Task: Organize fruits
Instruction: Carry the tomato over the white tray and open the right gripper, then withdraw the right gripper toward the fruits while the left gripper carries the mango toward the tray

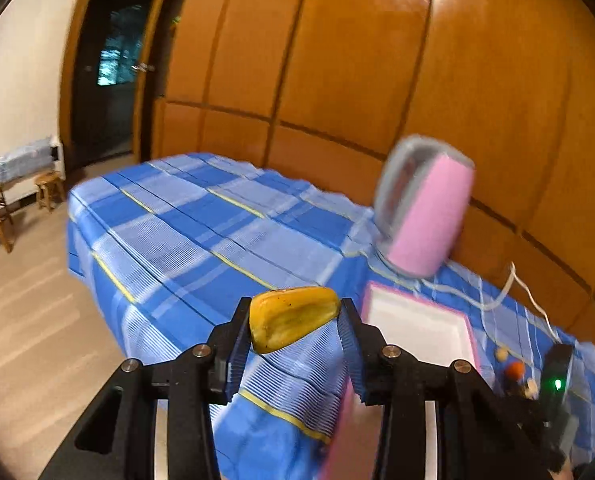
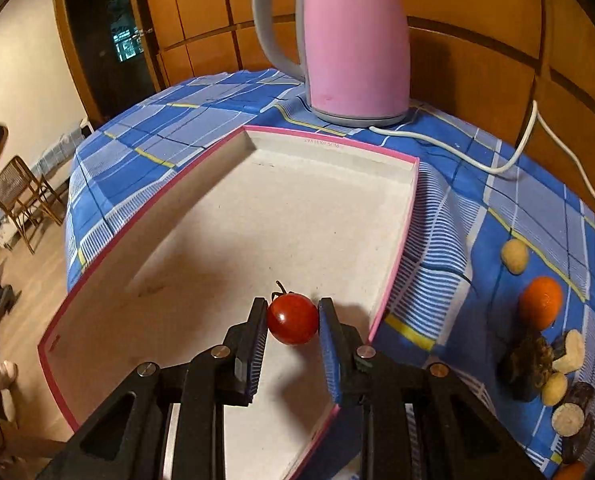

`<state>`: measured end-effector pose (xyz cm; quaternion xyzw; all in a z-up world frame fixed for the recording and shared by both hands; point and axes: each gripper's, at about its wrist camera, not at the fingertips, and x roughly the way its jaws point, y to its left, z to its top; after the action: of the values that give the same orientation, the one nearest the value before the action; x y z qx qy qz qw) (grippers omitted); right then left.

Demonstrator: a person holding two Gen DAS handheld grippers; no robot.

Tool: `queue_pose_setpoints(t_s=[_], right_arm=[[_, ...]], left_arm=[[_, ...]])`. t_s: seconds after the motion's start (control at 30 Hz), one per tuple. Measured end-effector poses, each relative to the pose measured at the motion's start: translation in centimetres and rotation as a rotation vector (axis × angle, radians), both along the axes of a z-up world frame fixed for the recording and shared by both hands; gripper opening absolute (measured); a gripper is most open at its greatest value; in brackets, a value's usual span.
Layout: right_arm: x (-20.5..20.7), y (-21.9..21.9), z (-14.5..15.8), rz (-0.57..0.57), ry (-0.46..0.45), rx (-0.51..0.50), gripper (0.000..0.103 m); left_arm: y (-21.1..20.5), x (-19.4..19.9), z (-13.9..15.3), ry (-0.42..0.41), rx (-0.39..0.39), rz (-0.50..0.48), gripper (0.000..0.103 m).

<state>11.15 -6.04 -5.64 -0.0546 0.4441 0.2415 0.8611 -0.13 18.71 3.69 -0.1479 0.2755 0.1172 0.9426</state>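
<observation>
The cherry tomato (image 2: 292, 319), glossy red with its stem on, sits pinched between the ribbed blue pads of the right gripper (image 2: 293, 320) above the near part of the pink-rimmed tray (image 2: 397, 236). Small print on the tray's far wall is too fine to read. Only the left wrist view shows the left gripper (image 1: 294, 322) clamped on a yellow, speckled fruit piece (image 1: 291, 317) over the blue checked cloth (image 1: 185, 232). Right of the tray lie an orange (image 2: 540, 302) and pale nuts; a smooth pink kettle (image 2: 355, 40) stands behind.
</observation>
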Motion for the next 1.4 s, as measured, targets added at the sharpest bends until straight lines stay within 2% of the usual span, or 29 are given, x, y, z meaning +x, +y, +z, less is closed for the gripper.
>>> queue_pose_setpoints(t_s=[0.17,0.23,0.27,0.5,0.77,0.93,1.1,1.2,1.3,1.4], right_arm=[[0.0,-0.3,0.1,-0.008,0.002,0.016,0.027],[-0.8,-0.4,0.6,-0.004,-0.013,0.015,0.035],[-1.2,-0.6,0.8,-0.008,-0.018,0.025,0.043],[-3.7,-2.0,2.1,-0.02,-0.038,0.055,0.043],[-5.2,-5.1,2.1,-0.124,-0.004,0.071,0.043],[-6.2,-6.8,2.5,-0.169,0.001,0.081,0.043],[-7.3,-8.0,2.9,-0.21,-0.002,0.089,0.043],[-8.0,-8.4,2.9,-0.218,-0.007,0.076,0.043],[-8.6,-9.1,2.8,-0.233,0.003,0.076,0.043],[-8.9,-9.9,2.6,-0.261,0.018,0.085,0.043]], left_arm=[[-2.3,1.3,-1.3,0.038,-0.022,-0.058,0.042],[-3.0,1.7,-1.6,0.048,-0.018,-0.072,0.042],[-3.3,1.7,-1.8,0.055,-0.011,-0.075,0.042],[-5.0,1.8,-3.0,0.083,-0.012,-0.125,0.042],[-7.4,1.9,-4.3,0.118,-0.011,-0.203,0.042],[-7.7,1.6,-4.1,0.112,-0.009,-0.212,0.042],[-8.5,1.9,-4.8,0.136,0.002,-0.234,0.042],[-9.3,1.9,-5.4,0.16,0.036,-0.271,0.042],[-9.6,2.2,-6.0,0.183,0.018,-0.293,0.042],[-10.7,2.6,-7.1,0.208,0.038,-0.321,0.042]])
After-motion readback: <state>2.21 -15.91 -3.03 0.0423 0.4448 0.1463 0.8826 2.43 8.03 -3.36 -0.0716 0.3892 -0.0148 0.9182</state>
